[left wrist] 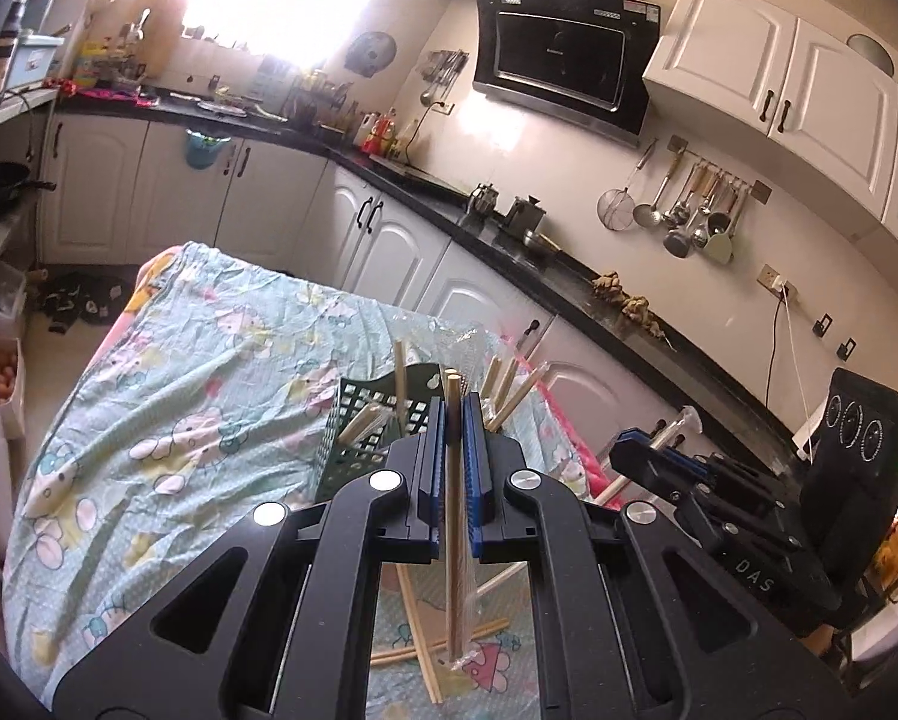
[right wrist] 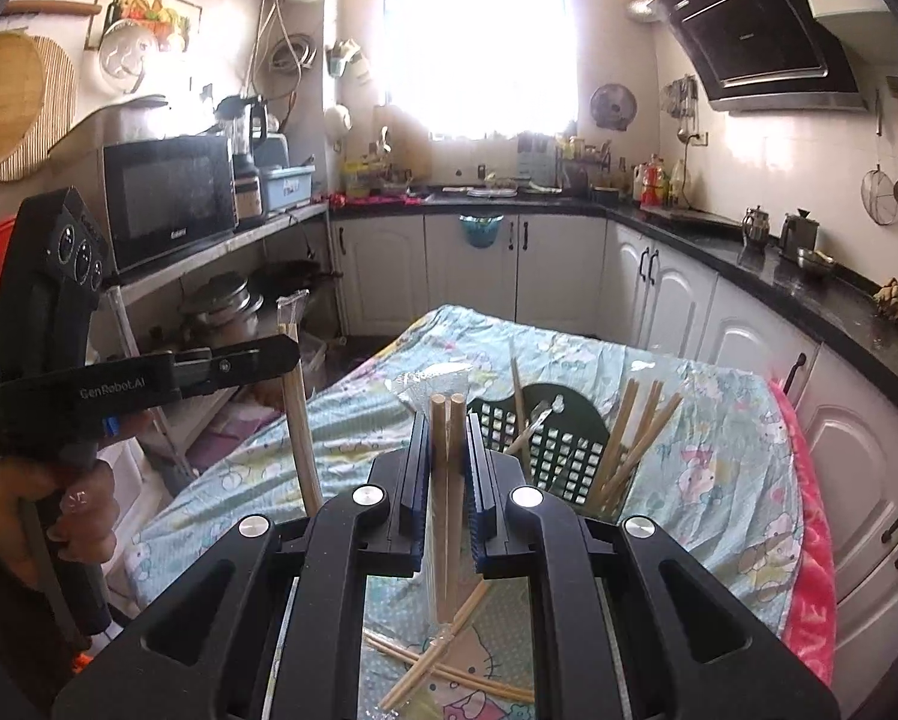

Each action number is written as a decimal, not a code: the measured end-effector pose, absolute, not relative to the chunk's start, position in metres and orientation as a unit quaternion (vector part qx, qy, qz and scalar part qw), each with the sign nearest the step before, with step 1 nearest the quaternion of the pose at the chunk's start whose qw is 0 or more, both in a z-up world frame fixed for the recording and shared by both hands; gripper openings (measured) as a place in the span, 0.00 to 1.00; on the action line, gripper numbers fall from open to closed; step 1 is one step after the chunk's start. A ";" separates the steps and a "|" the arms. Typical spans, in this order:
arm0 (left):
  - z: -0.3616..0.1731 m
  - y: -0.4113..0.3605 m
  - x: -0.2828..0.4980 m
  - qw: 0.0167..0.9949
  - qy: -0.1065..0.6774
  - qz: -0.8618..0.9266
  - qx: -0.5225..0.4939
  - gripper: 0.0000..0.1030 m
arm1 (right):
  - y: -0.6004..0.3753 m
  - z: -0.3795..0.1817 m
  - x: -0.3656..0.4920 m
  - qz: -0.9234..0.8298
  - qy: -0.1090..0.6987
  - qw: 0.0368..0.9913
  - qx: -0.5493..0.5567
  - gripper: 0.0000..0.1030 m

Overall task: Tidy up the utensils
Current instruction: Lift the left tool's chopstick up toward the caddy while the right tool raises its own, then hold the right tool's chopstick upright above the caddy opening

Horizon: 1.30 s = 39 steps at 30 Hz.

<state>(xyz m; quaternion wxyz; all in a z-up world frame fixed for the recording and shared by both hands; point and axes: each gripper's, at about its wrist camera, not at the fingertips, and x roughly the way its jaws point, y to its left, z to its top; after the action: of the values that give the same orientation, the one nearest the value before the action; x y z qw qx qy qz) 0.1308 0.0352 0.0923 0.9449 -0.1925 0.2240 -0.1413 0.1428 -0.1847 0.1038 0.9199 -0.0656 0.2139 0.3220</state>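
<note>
Kitchen scene: black range hood on the wall beside white cabinets; ladles hung on a rail; microwave on a shelf; bright window; cartoon-print cloth spread over the bench.

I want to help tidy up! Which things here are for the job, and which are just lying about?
For the job:
wrapped chopsticks in right hand-held gripper
green basket
loose chopsticks

Just lying about:
microwave
strainer
range hood

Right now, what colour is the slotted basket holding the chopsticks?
Dark green basket, best seen in the right wrist view, standing on the cartoon-print cloth.
</note>
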 end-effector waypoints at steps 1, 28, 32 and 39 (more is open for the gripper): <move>0.095 0.034 0.132 0.946 0.222 -0.143 -0.190 0.03 | -0.186 0.106 0.142 0.319 0.210 0.922 -0.066 0.11; 0.153 0.007 0.185 0.960 0.168 -0.158 -0.159 0.03 | -0.213 0.131 0.186 0.247 0.170 0.953 -0.047 0.11; 0.160 0.003 0.196 0.964 0.160 -0.149 -0.154 0.03 | -0.213 0.139 0.193 0.239 0.164 0.956 -0.045 0.11; 0.164 0.003 0.213 0.971 0.149 -0.124 -0.140 0.03 | -0.215 0.149 0.208 0.225 0.151 0.962 -0.046 0.11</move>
<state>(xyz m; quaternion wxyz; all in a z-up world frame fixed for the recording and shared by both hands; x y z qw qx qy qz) 0.2125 0.0034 0.1643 0.9711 -0.1397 0.1487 -0.1241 0.2075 -0.2154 0.1493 0.9615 -0.0459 0.1514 0.2247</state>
